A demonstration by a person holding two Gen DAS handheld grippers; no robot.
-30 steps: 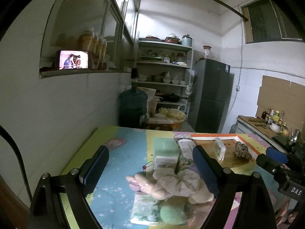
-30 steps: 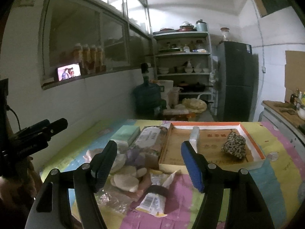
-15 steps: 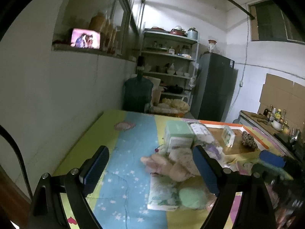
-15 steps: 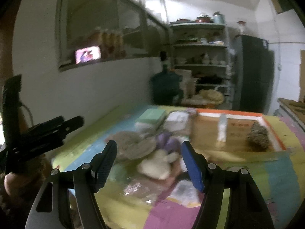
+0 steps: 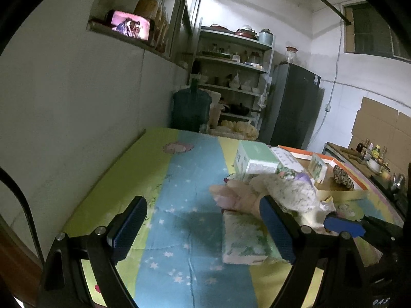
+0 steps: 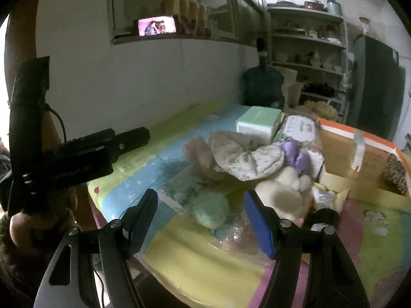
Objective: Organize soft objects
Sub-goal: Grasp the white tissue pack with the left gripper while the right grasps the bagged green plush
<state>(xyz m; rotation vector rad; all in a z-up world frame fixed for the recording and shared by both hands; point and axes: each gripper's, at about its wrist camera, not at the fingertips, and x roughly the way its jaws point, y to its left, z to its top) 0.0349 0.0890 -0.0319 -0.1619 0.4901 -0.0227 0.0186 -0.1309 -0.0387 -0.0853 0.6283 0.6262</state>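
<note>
A pile of soft things lies on the colourful tablecloth: a pink plush (image 5: 230, 195), a floral cloth (image 5: 292, 191), a tissue pack (image 5: 244, 240), and in the right wrist view a green ball in clear plastic (image 6: 210, 209), a white plush (image 6: 285, 195) and a purple cloth (image 6: 295, 154). My left gripper (image 5: 203, 228) is open over bare blue cloth, with the pile just past its right finger. My right gripper (image 6: 200, 223) is open and low over the table's near edge. The green ball lies just ahead between its fingers, untouched.
A green box (image 6: 257, 122) and a wipes pack (image 6: 300, 128) stand behind the pile. A cardboard tray with an orange rim (image 6: 359, 138) holds a spotted thing at the right. The wall runs along the table's left side. A water jug (image 5: 191, 110), shelves and a fridge stand beyond.
Both grippers have come down and swung left. In the left view the pile slid from between the fingers to the right. In the right view the pile is nearer.
</note>
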